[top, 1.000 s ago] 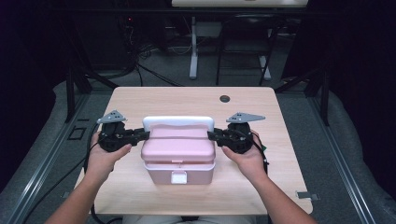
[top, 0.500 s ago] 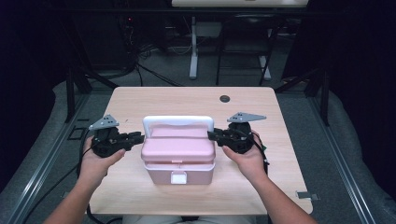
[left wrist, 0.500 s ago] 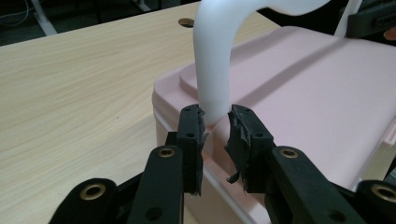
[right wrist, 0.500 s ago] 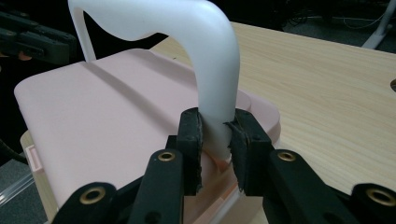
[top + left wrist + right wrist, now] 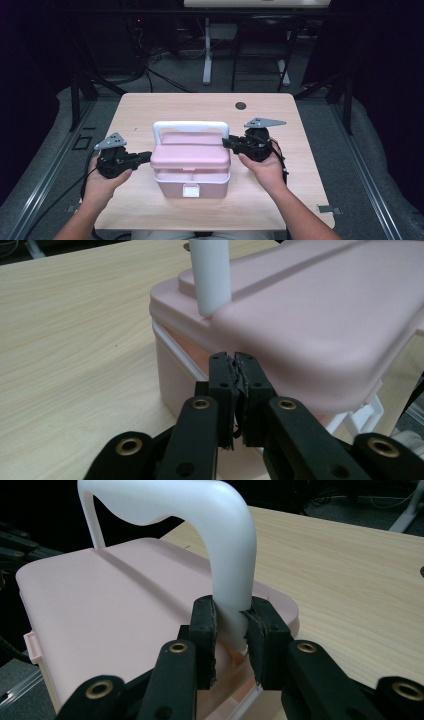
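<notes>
A pink lidded box [image 5: 190, 160] with a white arched handle [image 5: 190, 125] stands in the middle of the wooden table [image 5: 150, 107]. My right gripper [image 5: 226, 142] is at the box's right end, shut on the handle's right leg [image 5: 230, 555] just above the lid [image 5: 125, 595]. My left gripper [image 5: 147, 156] sits low at the box's left end. Its jaws have just been closing and now meet with nothing between them [image 5: 236, 360]. Their tips point at the box wall under the lid's edge [image 5: 310, 315]; I cannot tell if they touch it.
A white latch [image 5: 190, 190] sits on the box's front face. A dark round hole [image 5: 240, 106] marks the table's far side. Bare tabletop lies left, right and behind the box. Cables and a desk leg [image 5: 206, 55] are on the floor beyond.
My left gripper has drawn away from the box's left end, drifting left and toward the near edge, and its jaws have closed. The right gripper and the box have stayed put.
</notes>
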{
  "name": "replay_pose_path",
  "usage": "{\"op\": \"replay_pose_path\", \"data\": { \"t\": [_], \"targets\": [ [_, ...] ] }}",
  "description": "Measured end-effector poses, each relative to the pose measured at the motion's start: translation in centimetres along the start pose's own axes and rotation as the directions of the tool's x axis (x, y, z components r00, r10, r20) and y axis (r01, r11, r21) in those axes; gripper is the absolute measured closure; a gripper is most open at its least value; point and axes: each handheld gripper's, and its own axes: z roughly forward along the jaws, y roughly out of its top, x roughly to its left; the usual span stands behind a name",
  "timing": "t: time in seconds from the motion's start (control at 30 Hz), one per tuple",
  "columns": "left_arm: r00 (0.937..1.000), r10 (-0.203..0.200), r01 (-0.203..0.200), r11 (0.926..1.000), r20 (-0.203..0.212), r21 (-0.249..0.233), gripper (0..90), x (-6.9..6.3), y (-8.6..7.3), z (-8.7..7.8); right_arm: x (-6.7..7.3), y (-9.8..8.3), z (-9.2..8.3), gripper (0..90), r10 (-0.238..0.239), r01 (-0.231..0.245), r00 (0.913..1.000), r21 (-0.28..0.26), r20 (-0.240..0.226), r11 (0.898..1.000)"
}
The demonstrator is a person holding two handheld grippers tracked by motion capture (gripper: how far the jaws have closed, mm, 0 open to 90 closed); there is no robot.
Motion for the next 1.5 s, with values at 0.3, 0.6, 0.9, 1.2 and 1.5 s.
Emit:
{"op": "replay_pose_path", "data": {
  "t": [0.3, 0.6, 0.9, 1.2, 1.5],
  "targets": [
    [1.0000, 0.000, 0.000, 1.0000, 0.005, 0.001, 90.0, -0.2, -0.8, -0.1, -0.1, 0.3, 0.0, 74.2, 0.007, -0.007, 1.0000, -0.001, -0.001, 1.000],
    [0.9989, 0.004, -0.005, 0.9999, 0.046, 0.014, 90.0, -0.6, -1.0, 0.8, -0.2, 0.6, 0.0, 74.2, 0.020, -0.020, 0.9998, -0.007, -0.005, 1.000],
    [0.9973, 0.030, -0.031, 0.9995, 0.067, 0.010, 90.0, -1.5, -0.2, 1.4, -0.3, 0.5, 0.0, 74.1, 0.022, -0.022, 0.9997, -0.013, -0.007, 1.000],
    [0.9956, 0.040, -0.042, 0.9989, 0.085, 0.021, 90.0, -2.0, 0.2, 2.2, -0.5, 0.6, 0.1, 73.9, 0.027, -0.027, 0.9996, -0.015, -0.009, 1.000],
    [0.9962, 0.043, -0.045, 0.9986, 0.076, 0.026, 90.0, -1.9, 0.6, 1.8, -0.6, 0.5, -0.4, 73.1, 0.020, -0.020, 0.9998, -0.031, -0.003, 0.999]
  ]
}}
